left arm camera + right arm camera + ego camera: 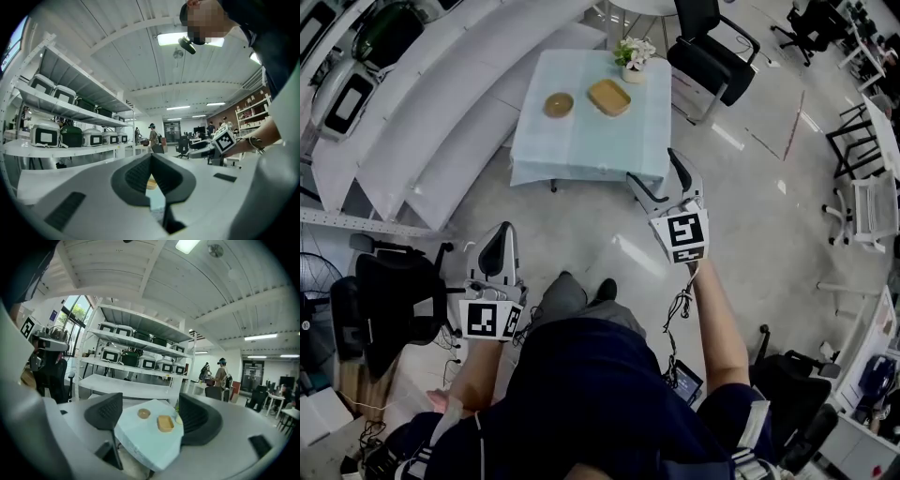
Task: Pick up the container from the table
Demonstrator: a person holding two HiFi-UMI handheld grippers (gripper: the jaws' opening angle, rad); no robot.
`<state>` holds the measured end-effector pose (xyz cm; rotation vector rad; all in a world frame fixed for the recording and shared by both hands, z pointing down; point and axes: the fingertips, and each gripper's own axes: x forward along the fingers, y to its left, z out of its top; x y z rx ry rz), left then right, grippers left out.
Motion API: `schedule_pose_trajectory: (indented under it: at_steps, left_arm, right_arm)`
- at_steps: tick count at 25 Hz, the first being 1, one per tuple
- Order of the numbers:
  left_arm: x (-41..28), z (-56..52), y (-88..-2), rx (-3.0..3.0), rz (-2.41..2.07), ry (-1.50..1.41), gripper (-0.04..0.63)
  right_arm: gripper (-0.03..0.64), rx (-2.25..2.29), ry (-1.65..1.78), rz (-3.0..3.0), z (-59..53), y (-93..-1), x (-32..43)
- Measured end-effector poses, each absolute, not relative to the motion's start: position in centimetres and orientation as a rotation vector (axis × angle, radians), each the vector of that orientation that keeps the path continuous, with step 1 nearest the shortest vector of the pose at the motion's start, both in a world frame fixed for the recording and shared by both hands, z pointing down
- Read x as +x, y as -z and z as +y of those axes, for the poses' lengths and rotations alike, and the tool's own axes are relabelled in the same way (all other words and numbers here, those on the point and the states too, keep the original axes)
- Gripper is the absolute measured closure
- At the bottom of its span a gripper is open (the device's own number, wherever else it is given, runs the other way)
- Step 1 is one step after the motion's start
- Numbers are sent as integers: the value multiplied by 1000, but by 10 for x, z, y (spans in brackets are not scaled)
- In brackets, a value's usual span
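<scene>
In the head view, the shallow rectangular tan container [608,97] lies on the far right of the pale-blue-clothed counter [572,150], well ahead of your right claw [656,178]. With a round brown bowl [559,104] near it and a white pot of flowers [633,61] just behind, a loose approach could knock either. In the left gripper view your left claw [151,159] is clenched and empty, and a tan speck [151,183] beyond may be the container or the bowl. In the right gripper view your right claw [151,404], released and empty, frames the container [165,423], well apart and right of centre.
</scene>
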<state>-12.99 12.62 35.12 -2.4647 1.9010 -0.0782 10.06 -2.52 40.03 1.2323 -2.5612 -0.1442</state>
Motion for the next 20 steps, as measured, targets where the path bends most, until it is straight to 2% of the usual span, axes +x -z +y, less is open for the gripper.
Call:
schedule_pose_trajectory:
  at_steps: [20]
  left_arm:
    - [-229, -111, -380, -2580, 1788, 133, 592]
  right_arm:
    - [258, 1213, -9, -2309, -257, -540, 28]
